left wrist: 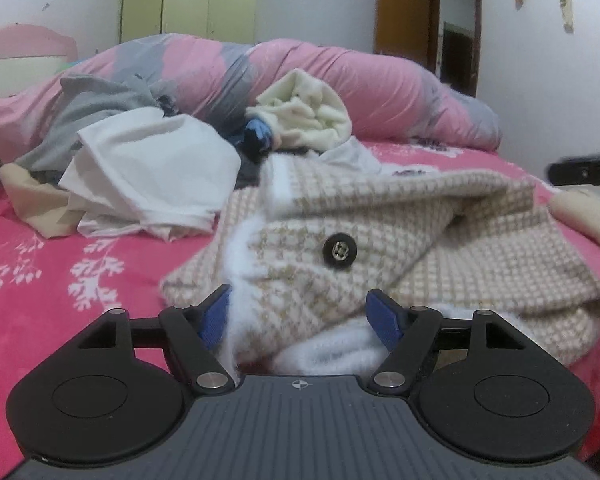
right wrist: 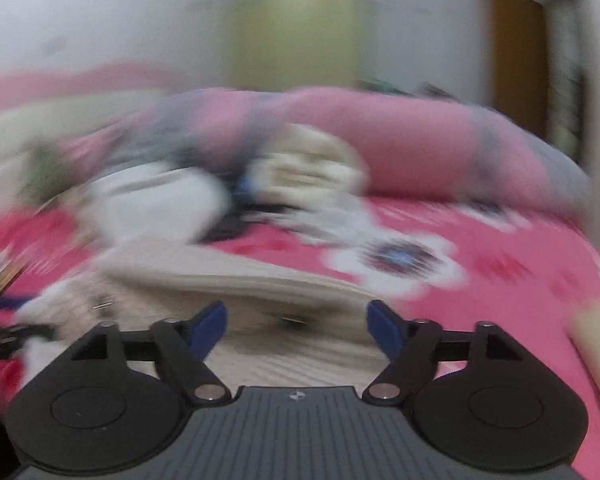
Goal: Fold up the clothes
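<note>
A beige houndstooth jacket (left wrist: 380, 224) with white fuzzy trim and a black button (left wrist: 339, 250) lies crumpled on the pink bedsheet (left wrist: 60, 280). My left gripper (left wrist: 300, 314) is open, and the jacket's near edge sits between its blue pads (left wrist: 216, 316) without being pinched. The right wrist view is motion-blurred. There my right gripper (right wrist: 296, 322) is open above the flat beige jacket (right wrist: 268, 280), with nothing between its fingers. A black part of the right gripper (left wrist: 584, 170) and a hand (left wrist: 588, 216) show at the right edge of the left wrist view.
A pile of clothes lies behind the jacket: a white garment (left wrist: 152, 176), a grey one (left wrist: 96, 108) and a cream one (left wrist: 304, 112). A rolled pink and grey duvet (left wrist: 360, 80) runs along the back. A wardrobe (left wrist: 188, 0) and a door (left wrist: 404, 12) stand beyond.
</note>
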Demonstrator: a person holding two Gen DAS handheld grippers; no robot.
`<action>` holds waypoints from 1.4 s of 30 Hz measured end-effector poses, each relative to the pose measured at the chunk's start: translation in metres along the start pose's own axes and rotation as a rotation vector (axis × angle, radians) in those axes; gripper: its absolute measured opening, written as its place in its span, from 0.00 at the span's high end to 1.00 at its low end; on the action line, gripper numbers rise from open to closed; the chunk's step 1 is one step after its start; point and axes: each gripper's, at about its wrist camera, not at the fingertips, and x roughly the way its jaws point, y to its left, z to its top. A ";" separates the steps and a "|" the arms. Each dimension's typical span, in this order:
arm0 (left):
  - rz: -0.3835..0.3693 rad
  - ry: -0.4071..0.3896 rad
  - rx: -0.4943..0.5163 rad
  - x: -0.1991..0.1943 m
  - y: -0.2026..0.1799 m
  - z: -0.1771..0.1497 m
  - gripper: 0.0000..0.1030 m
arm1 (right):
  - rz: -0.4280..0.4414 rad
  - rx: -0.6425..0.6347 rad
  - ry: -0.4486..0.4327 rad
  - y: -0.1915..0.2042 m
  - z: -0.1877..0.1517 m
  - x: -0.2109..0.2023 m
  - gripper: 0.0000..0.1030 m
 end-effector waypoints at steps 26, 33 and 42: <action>-0.088 -0.056 -0.234 0.020 0.064 -0.013 0.30 | 0.384 0.943 0.032 -0.084 0.055 0.198 0.77; -0.129 -0.015 -0.236 0.026 0.063 -0.016 0.30 | 0.238 1.502 -0.016 -0.178 0.012 0.251 0.73; -0.151 -0.005 -0.218 0.022 0.055 -0.011 0.30 | 0.261 1.586 0.149 -0.206 0.002 0.238 0.27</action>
